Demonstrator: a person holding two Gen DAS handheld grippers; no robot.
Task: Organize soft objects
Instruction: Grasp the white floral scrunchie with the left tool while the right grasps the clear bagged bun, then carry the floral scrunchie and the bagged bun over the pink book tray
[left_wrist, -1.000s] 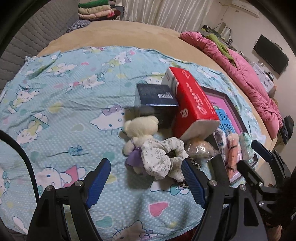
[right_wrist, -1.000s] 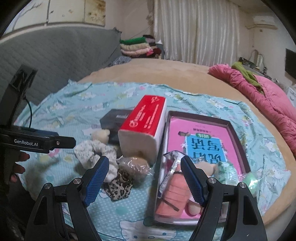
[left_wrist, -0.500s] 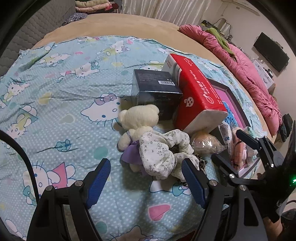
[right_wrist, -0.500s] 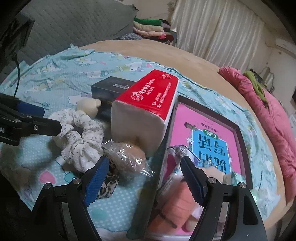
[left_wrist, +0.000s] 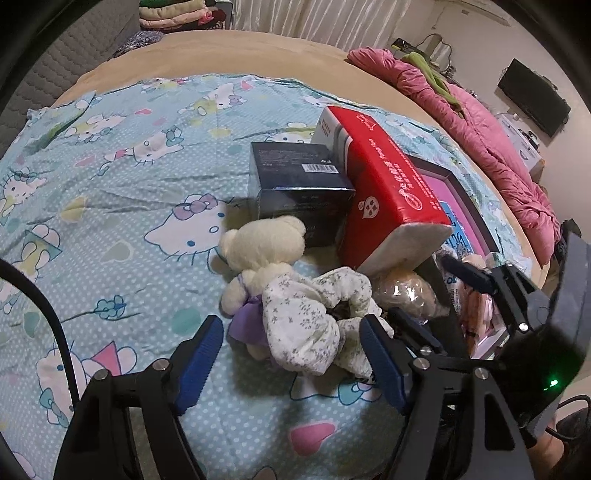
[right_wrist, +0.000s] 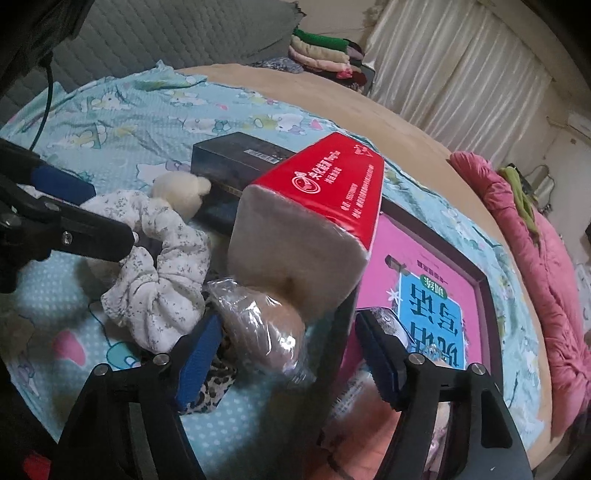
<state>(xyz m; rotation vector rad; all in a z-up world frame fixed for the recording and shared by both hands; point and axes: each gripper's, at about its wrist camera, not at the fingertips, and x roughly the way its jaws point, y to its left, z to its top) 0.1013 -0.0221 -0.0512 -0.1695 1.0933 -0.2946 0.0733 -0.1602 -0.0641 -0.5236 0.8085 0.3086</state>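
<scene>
Both claws gape empty: left claw (left_wrist: 291, 354) at the scrunchie (left_wrist: 317, 325), right claw (right_wrist: 288, 362) by the wrapped pouch (right_wrist: 258, 332) under the tissue pack (right_wrist: 314, 236), which could topple.

A cream teddy bear (left_wrist: 264, 245) in a purple dress lies on the bed's Hello Kitty sheet (left_wrist: 110, 206), a white floral scrunchie (left_wrist: 314, 321) draped over its body. Beside them sits a plastic-wrapped tan puff (right_wrist: 264, 328) (atop a leopard-print scrunchie (right_wrist: 214, 387)).
</scene>
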